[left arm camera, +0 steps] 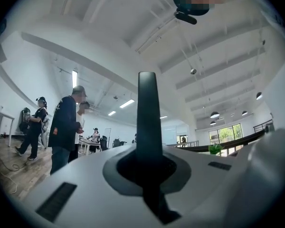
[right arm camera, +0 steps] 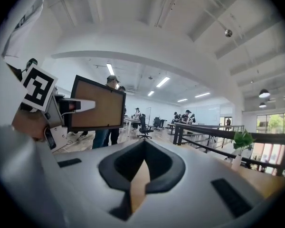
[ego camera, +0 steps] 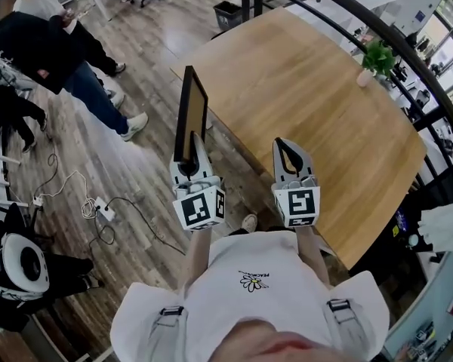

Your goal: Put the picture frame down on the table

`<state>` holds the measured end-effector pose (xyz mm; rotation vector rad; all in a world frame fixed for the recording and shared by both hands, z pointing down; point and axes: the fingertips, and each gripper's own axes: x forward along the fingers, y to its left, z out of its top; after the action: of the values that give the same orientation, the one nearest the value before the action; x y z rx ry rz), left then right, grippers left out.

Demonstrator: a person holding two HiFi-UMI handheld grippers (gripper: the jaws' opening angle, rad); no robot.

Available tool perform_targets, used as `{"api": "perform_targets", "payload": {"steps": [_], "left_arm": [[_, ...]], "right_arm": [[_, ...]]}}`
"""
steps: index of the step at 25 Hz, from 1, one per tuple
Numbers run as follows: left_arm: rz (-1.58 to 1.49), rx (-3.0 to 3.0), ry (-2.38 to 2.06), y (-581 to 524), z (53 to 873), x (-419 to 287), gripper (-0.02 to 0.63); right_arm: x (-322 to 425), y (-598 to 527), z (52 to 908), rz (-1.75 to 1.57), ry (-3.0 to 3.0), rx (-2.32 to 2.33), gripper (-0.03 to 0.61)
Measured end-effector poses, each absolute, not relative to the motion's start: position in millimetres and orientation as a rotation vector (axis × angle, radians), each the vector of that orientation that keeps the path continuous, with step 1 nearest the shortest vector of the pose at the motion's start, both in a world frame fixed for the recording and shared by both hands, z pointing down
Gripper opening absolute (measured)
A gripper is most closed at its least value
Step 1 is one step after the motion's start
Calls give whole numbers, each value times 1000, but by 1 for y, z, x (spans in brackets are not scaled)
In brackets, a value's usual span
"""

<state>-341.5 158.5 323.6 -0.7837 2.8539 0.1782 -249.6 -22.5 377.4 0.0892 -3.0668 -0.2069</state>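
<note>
Reaching forward, near level, at table (ego camera: 317, 89) edge; clamping upright picture frame (ego camera: 190, 115) in left gripper (ego camera: 187, 159), with right gripper (ego camera: 284, 145) closed, empty.

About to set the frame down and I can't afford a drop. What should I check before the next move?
1. Grip: ok. The left tongs are shut on the lower edge of the picture frame.
2. Frame attitude: ok. It stands upright, edge-on in the head view.
3. Frame over the table: cannot tell. It shows close to the table's left edge.
4. Landing area: ok. Only a potted plant stands there, at the far corner.
5. Right tongs: ok. They are shut, empty and apart from the frame.
6. Bystanders: ok. They stand on the floor, away from the table.
</note>
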Motion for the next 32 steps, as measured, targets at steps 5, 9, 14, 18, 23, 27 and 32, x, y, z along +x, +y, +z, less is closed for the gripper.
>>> {"api": "perform_targets", "payload": {"steps": [5,9,14,18,23,27,32], "left_arm": [[193,-727,2908,162,339,-349,23],[55,-760,2921,157,346,-345,23],[20,-855,2897,139,348,-336,23],[21,-1014,2825,94,341,-323,23],[-6,-1254,2732,21,338,-299,23],[9,-1399,2654,-30,333,-278,23],[51,-1600,2538,-77,331,-256,23]], "right_arm": [[-255,-40,378,-213,-3064,102,6],[-260,-54,379,-189,-3069,129,6],[-239,-65,380,-159,-3069,226,6],[-215,-85,380,-120,-3067,311,6],[-172,-133,373,-76,-3045,560,6],[-135,-166,372,14,-3027,715,6],[-91,-196,370,93,-2993,965,6]]}}
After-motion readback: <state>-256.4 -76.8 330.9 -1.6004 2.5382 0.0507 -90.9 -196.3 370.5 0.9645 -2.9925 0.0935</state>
